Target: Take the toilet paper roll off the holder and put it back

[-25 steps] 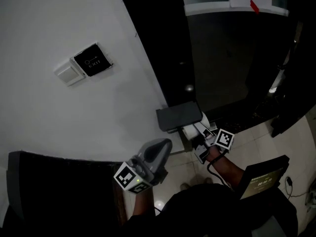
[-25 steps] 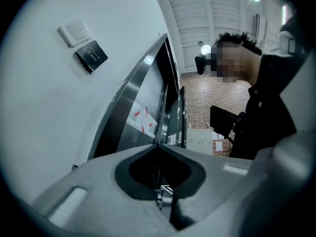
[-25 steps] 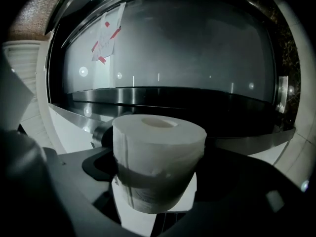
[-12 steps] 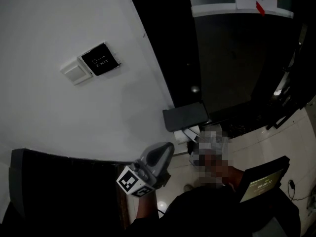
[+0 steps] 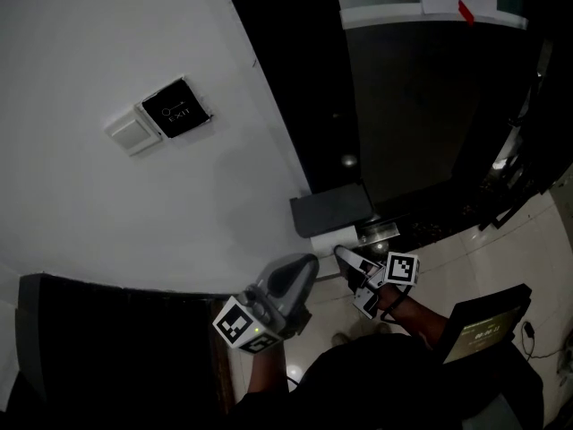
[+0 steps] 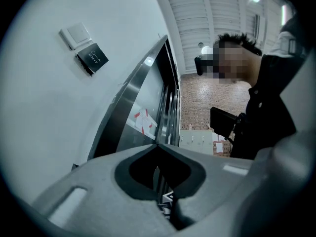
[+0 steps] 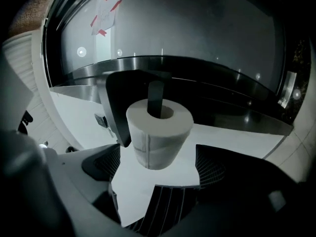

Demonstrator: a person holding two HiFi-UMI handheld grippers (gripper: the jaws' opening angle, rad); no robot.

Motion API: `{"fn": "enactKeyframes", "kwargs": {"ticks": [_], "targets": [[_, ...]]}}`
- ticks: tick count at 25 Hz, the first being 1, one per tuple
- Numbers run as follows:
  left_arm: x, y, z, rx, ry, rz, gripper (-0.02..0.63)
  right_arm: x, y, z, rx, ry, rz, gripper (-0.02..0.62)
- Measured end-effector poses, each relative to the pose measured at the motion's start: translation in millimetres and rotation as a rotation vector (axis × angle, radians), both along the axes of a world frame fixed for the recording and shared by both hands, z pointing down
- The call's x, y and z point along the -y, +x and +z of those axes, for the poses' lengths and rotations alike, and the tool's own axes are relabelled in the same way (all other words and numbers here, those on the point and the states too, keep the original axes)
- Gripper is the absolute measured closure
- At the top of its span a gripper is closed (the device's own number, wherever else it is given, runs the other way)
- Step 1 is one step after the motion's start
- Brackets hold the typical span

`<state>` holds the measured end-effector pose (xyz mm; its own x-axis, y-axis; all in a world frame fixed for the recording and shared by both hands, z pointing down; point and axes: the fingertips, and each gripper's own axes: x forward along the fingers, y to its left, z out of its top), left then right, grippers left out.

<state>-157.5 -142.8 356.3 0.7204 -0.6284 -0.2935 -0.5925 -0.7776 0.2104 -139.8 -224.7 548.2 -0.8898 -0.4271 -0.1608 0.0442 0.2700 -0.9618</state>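
Observation:
A white toilet paper roll (image 7: 159,132) sits on the dark bar (image 7: 156,98) of a dark grey wall holder (image 5: 329,210). In the head view the roll (image 5: 332,239) shows just under the holder's cover. My right gripper (image 7: 158,166) is open just short of the roll, with one pad (image 7: 101,162) to its left and the other to its right. Neither pad touches the paper. Seen from the head, the right gripper (image 5: 351,263) points up at the roll from below right. My left gripper (image 5: 288,278) hangs to the left of the holder, shut and holding nothing.
A black exit button plate (image 5: 176,110) and a white switch (image 5: 132,133) are on the white wall. A dark steel-framed door (image 5: 295,106) runs beside the holder. A dark panel (image 5: 107,348) is at lower left, a black sign board (image 5: 483,330) at lower right.
My right gripper has dropped slightly lower and away from the roll, its jaws still wide. The left gripper has hardly moved.

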Motion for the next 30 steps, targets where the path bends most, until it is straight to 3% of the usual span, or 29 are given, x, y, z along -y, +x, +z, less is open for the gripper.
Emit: {"fn": "enactKeyframes", "kwargs": {"ticks": [3,4,7,9,11,15,18,30], "targets": [[1,5,-2,-0.001,0.001,0.008,0.606,-7,40,-2,-0.043,0.012,0.068,0.125],[2,6,-2,-0.002,0.003,0.012,0.606,-6,59,-8,-0.072,0.044,0.107,0.158],[5,9,-6,-0.006,0.014,0.017,0.606,3,109,-55,-0.123,0.261,0.202,0.278],[7,11,-6,-0.006,0.010,0.016,0.606,7,126,-101,-0.134,0.431,0.240,0.400],[8,15,-7,-0.006,0.011,0.022,0.606,4,131,-141,-0.156,0.588,0.258,0.593],[6,22,-17,0.001,0.039,0.041,0.606,-21,107,-196,-0.190,0.860,0.187,0.594],[5,24,-19,0.004,0.042,0.044,0.606,-37,86,-211,-0.225,0.989,0.127,0.594],[-2,37,-21,0.011,0.054,0.062,0.606,-54,80,-207,-0.316,1.081,0.107,0.594]]}}
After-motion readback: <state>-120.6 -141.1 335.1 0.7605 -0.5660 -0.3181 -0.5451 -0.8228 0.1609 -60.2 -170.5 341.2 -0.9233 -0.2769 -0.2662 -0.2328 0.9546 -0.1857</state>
